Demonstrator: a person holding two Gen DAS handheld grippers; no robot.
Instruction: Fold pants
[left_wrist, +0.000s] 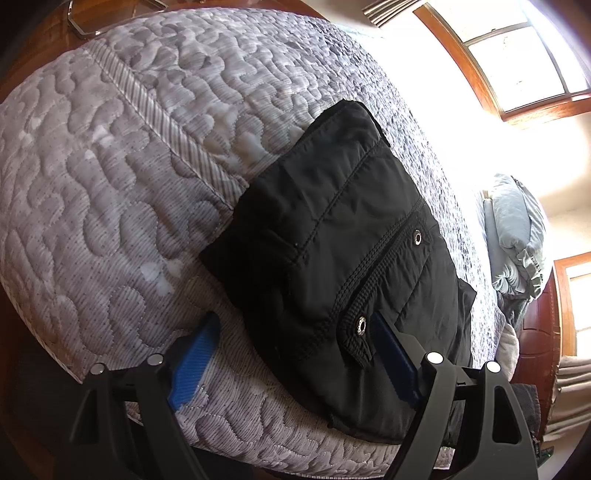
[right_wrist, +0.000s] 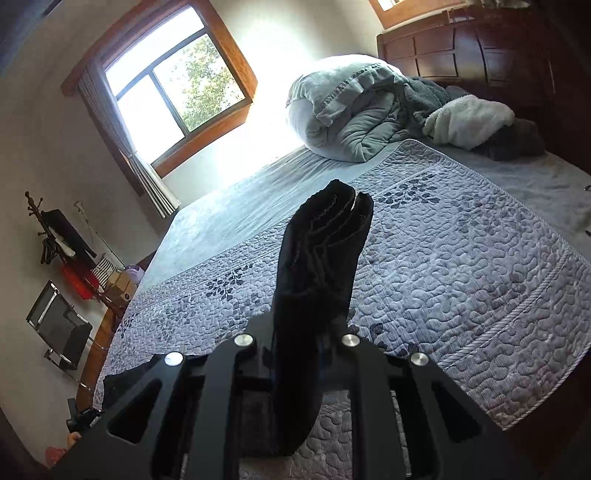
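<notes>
Black pants (left_wrist: 332, 258), folded compact, lying on quilt (left_wrist: 110, 184)

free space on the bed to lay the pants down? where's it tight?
Bare quilt lies right of the black pants pinched in the right gripper, and a plain sheet strip runs window-side. The head end is crowded by the bundled comforter and white fleece. The left gripper is open at the pants' near edge.

Folded black pants (left_wrist: 347, 258) on quilt (left_wrist: 110, 184) — left claw (left_wrist: 291, 354) spread wide.

No legible text, label, brand or number anywhere.
</notes>
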